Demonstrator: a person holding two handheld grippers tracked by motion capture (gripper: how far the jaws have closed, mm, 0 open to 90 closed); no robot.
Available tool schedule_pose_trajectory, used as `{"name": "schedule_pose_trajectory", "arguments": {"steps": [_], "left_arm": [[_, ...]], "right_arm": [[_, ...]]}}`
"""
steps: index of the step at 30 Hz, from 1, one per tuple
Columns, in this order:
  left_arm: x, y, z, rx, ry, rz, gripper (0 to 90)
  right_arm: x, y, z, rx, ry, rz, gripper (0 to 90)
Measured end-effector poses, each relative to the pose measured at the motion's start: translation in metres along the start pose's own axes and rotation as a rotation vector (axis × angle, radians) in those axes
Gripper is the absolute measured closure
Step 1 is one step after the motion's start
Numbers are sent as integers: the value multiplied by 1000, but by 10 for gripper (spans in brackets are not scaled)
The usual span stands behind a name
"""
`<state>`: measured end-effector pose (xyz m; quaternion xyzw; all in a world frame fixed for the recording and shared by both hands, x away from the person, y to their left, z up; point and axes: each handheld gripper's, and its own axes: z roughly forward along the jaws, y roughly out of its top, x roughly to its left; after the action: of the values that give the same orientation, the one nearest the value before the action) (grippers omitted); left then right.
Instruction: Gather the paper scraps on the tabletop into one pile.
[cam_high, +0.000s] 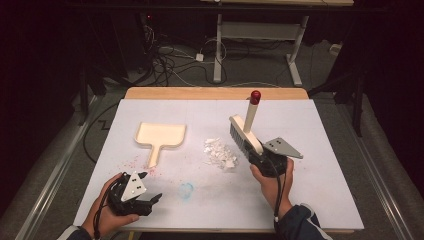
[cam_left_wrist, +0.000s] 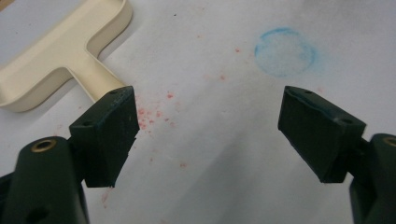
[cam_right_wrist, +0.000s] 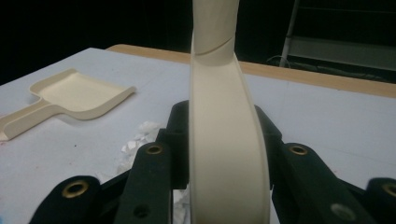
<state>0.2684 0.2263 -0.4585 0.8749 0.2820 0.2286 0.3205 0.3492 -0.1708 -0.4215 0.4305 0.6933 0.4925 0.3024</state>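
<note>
A cream brush (cam_high: 248, 122) with dark bristles and a red-tipped handle stands tilted on the white table top (cam_high: 320, 165). My right gripper (cam_high: 256, 154) is shut on its lower end. In the right gripper view the brush's cream back (cam_right_wrist: 226, 154) rises between the jaws of the right gripper (cam_right_wrist: 223, 120). A pile of white paper scraps (cam_high: 220, 152) lies just left of the bristles. A cream dustpan (cam_high: 160, 137) lies flat farther left, its handle towards me. My left gripper (cam_high: 150, 186) hovers near the front left, open and empty (cam_left_wrist: 208, 116), just short of the dustpan handle (cam_left_wrist: 88, 74).
A blue ring stain (cam_high: 186, 190) and red specks (cam_high: 135, 162) mark the sheet near the left gripper. A wooden strip (cam_high: 215, 93) runs along the table's far edge. Beyond it, cables (cam_high: 165, 60) and a metal desk frame (cam_high: 218, 50) stand on the dark floor.
</note>
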Motion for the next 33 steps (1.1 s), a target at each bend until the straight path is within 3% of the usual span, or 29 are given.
{"name": "schedule_pose_trajectory", "arguments": {"steps": [4, 6, 9, 11, 13, 21, 24, 27, 33], "left_arm": [[0, 0, 1, 5, 0, 4, 198], [0, 0, 0, 4, -1, 2, 198], [0, 0, 1, 2, -3, -2, 198], [0, 0, 1, 5, -2, 1, 198], [0, 0, 1, 2, -4, 1, 198], [1, 0, 2, -2, 5, -12, 196], [0, 0, 1, -3, 6, -10, 196], [0, -1, 1, 2, 1, -21, 196], [0, 0, 0, -3, 3, -23, 196]], "right_arm": [[-9, -1, -2, 4, -15, 19, 679], [-13, -9, 3, 23, -44, 8, 679], [-12, -16, 9, 42, -49, -3, 678], [-9, -25, 20, 63, -62, -47, 678], [-8, -28, 23, 64, -65, -61, 679], [24, -33, 28, 75, -3, -115, 678], [30, -31, 28, 65, 19, -106, 678], [31, -29, 25, 62, 22, -118, 679], [18, -16, 13, 7, 31, -96, 678]]}}
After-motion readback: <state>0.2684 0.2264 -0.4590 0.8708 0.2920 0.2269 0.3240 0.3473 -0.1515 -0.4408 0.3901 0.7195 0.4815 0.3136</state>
